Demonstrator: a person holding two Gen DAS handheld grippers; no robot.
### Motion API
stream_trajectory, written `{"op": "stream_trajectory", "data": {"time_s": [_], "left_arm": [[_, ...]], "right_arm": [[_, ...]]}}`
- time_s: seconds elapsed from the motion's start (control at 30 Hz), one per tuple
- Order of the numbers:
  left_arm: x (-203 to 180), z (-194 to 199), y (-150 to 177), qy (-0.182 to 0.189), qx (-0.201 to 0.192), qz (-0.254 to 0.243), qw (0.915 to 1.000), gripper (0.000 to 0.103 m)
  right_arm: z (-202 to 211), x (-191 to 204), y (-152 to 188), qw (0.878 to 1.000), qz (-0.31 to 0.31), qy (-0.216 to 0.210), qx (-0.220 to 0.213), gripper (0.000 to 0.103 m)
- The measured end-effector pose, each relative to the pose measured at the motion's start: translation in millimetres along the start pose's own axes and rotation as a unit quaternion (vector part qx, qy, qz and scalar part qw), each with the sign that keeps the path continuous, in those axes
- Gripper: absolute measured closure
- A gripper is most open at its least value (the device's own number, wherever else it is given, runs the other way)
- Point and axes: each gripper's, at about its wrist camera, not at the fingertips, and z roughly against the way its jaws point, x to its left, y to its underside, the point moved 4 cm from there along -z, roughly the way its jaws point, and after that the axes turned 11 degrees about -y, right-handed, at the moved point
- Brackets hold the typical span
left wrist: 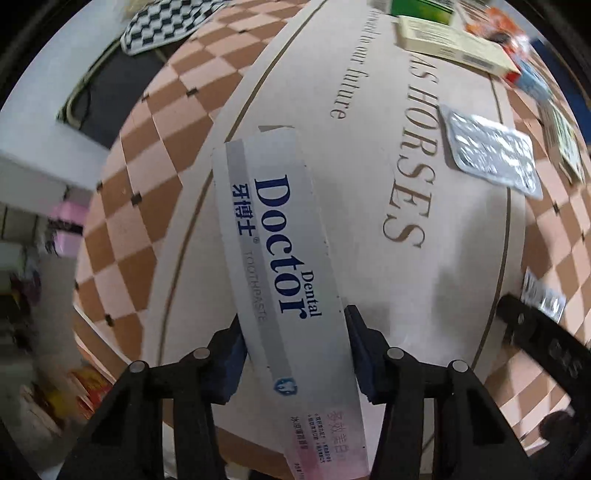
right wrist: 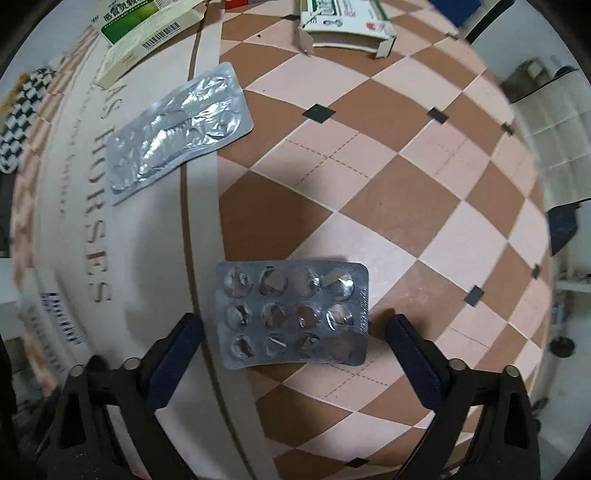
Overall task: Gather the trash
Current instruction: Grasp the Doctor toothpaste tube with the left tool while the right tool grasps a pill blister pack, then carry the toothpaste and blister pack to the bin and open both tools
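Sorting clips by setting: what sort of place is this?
Probably a home, on a table with a checkered cloth: household trash lies about, namely a toothpaste box, empty blister packs and medicine boxes.

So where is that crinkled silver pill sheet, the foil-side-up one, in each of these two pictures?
Left wrist view: the silver pill sheet lies upper right, on the printed mat's edge.
Right wrist view: the same sheet lies upper left, straddling the mat's border.
Shared landmark: the "HORSES" lettering beside it.
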Motion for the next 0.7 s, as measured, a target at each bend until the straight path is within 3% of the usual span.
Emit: {"op": "stream_trajectory", "data": {"time_s": [0.07, 0.2, 0.27, 0.5, 0.7], "left_arm": [[-1.2, 8.0, 7.2, -0.011, -0.018, -0.013, 0.9997, 0.057], [5.8, 23.6, 18.3, -0.015, -0.048, -0.027, 0.9984, 0.057], [19.4, 30.5, 37.9, -0.008, -0.065, -0.034, 0.9973, 0.057], [49.4, 59.0, 65.2, 0.034, -0.126, -0.074, 0.9887, 0.057], [79.7, 88.2, 105.9, 0.094, -0.162, -0.113, 0.9758, 0.057]], "right_arm": [[5.1, 5.3, 2.8, 1.000, 0.004, 0.006, -0.021, 0.031], [15.3, 12.2, 8.9, 0.999, 0.028, 0.000, -0.044, 0.039], [23.4, 11.5, 15.2, 0.997, 0.040, -0.008, -0.058, 0.050], [53.1, 7.9, 54.6, 0.993, 0.021, -0.067, -0.091, 0.050], [83.9, 17.3, 116.4, 0.985, -0.008, -0.118, -0.127, 0.050]]}}
